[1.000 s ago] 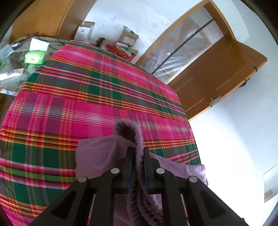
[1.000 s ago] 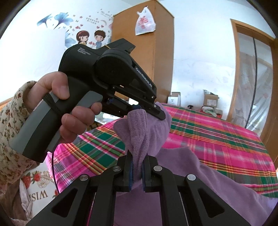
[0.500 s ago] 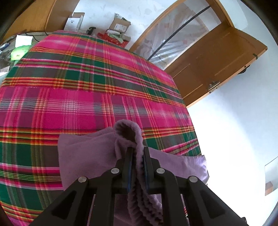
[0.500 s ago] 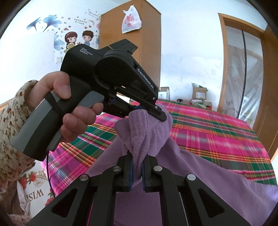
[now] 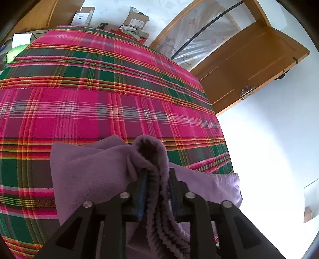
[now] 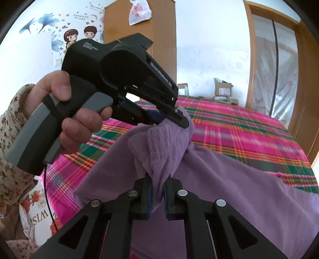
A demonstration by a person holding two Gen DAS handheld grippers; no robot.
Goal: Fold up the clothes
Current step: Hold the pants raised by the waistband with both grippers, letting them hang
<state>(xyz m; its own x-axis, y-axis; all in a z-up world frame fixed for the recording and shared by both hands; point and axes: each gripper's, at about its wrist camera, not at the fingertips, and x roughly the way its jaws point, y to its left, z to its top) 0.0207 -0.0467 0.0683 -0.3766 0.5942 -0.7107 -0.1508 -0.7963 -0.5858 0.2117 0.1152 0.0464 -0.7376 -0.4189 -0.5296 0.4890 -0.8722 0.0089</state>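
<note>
- Purple fleece garment (image 5: 89, 171) lies partly spread on a bed covered in a pink, green and orange plaid blanket (image 5: 99, 95), with one bunched, ribbed edge lifted off the blanket.
- Left gripper (image 5: 156, 191) has its black fingers (image 5: 175, 179) closed narrowly on that bunched edge; the fleece loops up over the fingertips and a ribbed strip hangs down between the fingers toward the camera.
- Right gripper (image 6: 157, 191) is clamped on a second pinch of the same garment, blue pads pressing the fleece from both sides.
- In the right wrist view the two pinches sit just beside each other: the left gripper's tips bite the fabric right above the right gripper's fold.
- A hand (image 6: 65, 111) in a floral-print sleeve (image 6: 10, 143) wraps the left gripper's grey handle, index finger on the trigger.
- From the raised fold, the fleece slopes down to the right and rests on the plaid blanket, reaching near the bed's edge in the left wrist view.
- Beyond the bed stand a wooden wardrobe (image 6: 139, 35), an open wooden door (image 5: 249, 65), and cardboard boxes (image 5: 136, 19) against the white wall.
- Cartoon wall stickers (image 6: 79, 33) show left of the wardrobe.
</note>
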